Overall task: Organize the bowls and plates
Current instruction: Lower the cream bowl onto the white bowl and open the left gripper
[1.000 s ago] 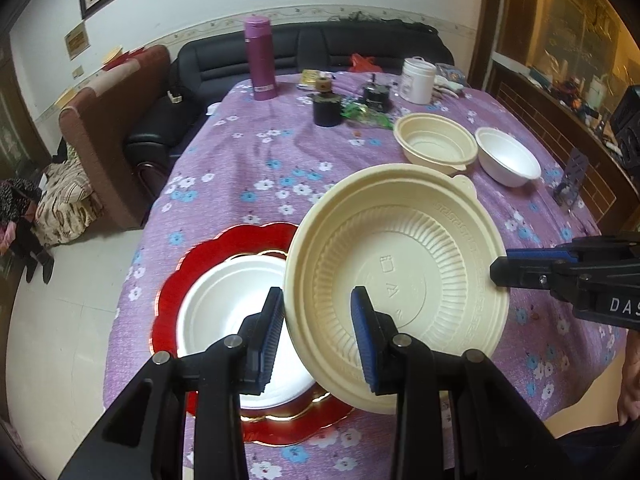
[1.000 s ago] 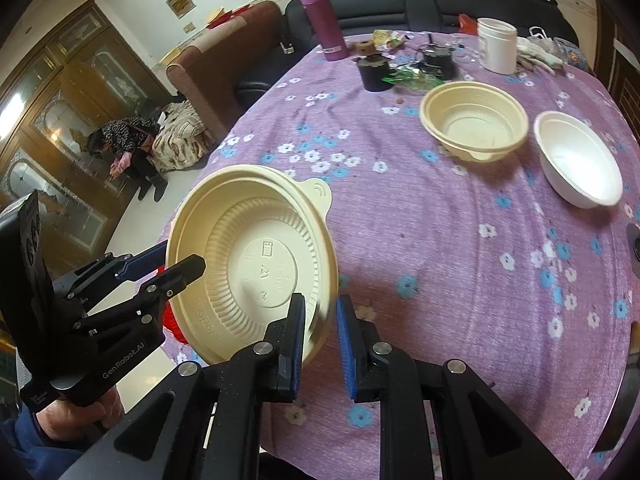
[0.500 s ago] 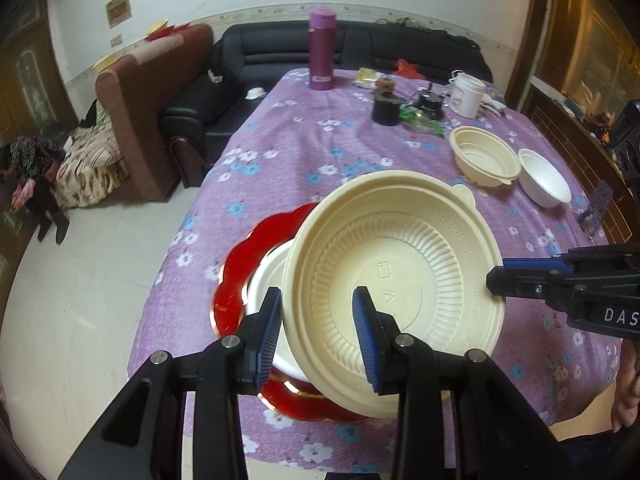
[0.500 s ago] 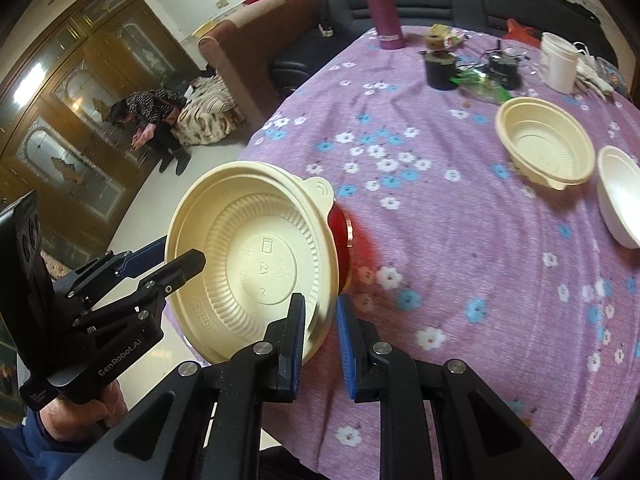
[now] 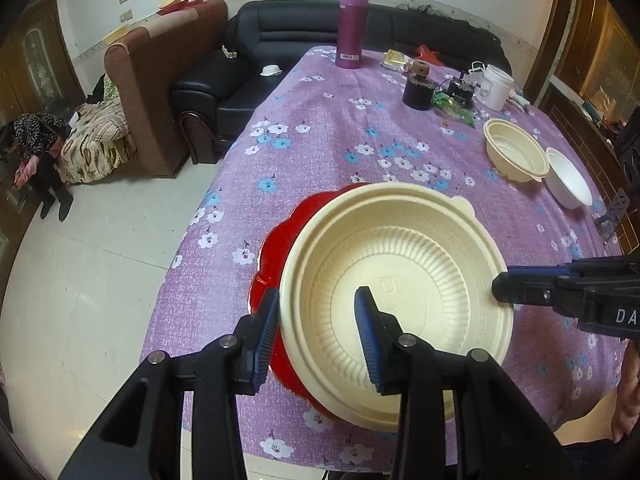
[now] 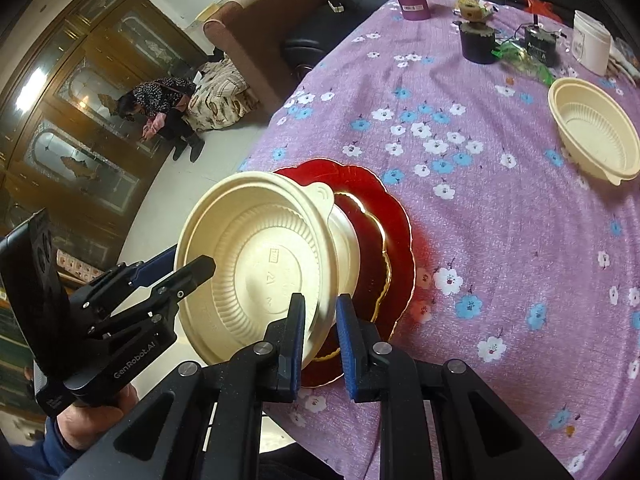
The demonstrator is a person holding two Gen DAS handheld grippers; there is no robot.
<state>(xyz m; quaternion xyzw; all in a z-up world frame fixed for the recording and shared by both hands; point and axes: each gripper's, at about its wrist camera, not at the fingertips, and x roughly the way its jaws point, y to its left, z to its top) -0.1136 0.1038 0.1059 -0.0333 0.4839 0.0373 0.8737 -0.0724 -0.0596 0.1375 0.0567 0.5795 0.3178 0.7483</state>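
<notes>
Left wrist view: my left gripper [image 5: 316, 334] straddles the near rim of the cream bowl [image 5: 408, 280], one blue pad outside the wall and the other inside the basin; the pads look spread wider than the thin wall, so I cannot tell whether they clench it. Directly ahead of the right-hand finger the bowl's ribbed interior faces the lens, tilted, and beyond its left edge the red scalloped plate [image 5: 276, 248] shows beneath it on the purple floral tablecloth [image 5: 320, 136]. My right gripper [image 5: 498, 286] enters from the right with its tip at the bowl's far-right rim. Farther ahead and to the right lie a second cream bowl [image 5: 516, 154] and, just beside it, a white bowl [image 5: 568, 184]; a magenta flask [image 5: 352, 28] stands at the far table edge. Right wrist view: my right gripper [image 6: 319, 322] is closed to a narrow gap on the cream bowl's [image 6: 256, 260] rim, grasping it. A white plate [image 6: 344, 240] peeks out just right of the bowl, seated on the red scalloped plate [image 6: 384, 232]. The left gripper [image 6: 192, 266] reaches in from the left, with one finger over the basin and the other behind the wall. The second cream bowl [image 6: 592, 132] sits well ahead to the right.
</notes>
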